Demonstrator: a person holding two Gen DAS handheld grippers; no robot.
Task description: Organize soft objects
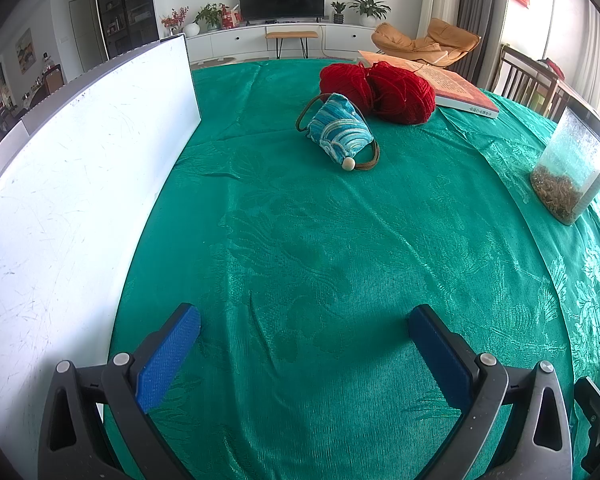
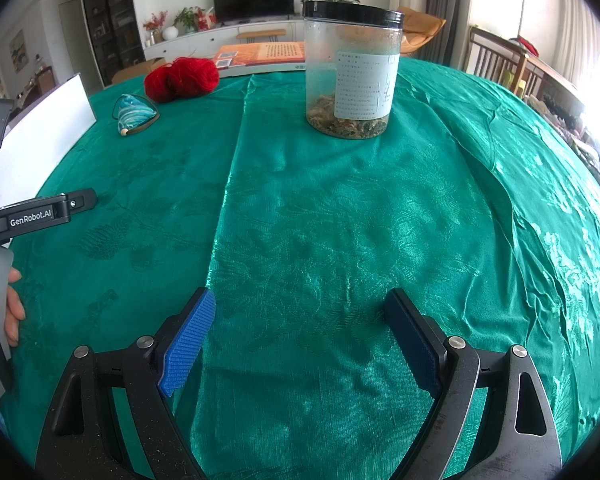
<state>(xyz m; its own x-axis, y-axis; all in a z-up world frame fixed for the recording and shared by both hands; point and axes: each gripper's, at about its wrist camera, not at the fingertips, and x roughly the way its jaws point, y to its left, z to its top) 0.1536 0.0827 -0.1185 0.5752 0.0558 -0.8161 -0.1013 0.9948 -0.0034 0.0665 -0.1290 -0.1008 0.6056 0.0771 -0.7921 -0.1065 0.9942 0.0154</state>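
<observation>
Both tongs are spread wide with nothing between the pads, just hovering over the green cloth on the counter (image 1: 300,240). Left tongs (image 1: 304,320) are the ones lined up for the soft stuff: the blue patterned pouch (image 1: 338,130) sits straight ahead of them and a touch right, well apart, with its long axis running roughly toward them, wooden bead end nearest and its brown cord looped around it. Touching the pouch's far side are the two red yarn balls (image 1: 380,86), and a book (image 1: 456,88) lies just behind those. Right tongs (image 2: 300,308) are pointed at a clear jar with a black lid (image 2: 352,68) instead, so from there the pouch (image 2: 134,112) and yarn (image 2: 182,76) are way off to the far left. A white board (image 1: 80,180) stands along the left tongs' left side. My guess: left tongs are nearer, so they'd go forward for the pouch first.
</observation>
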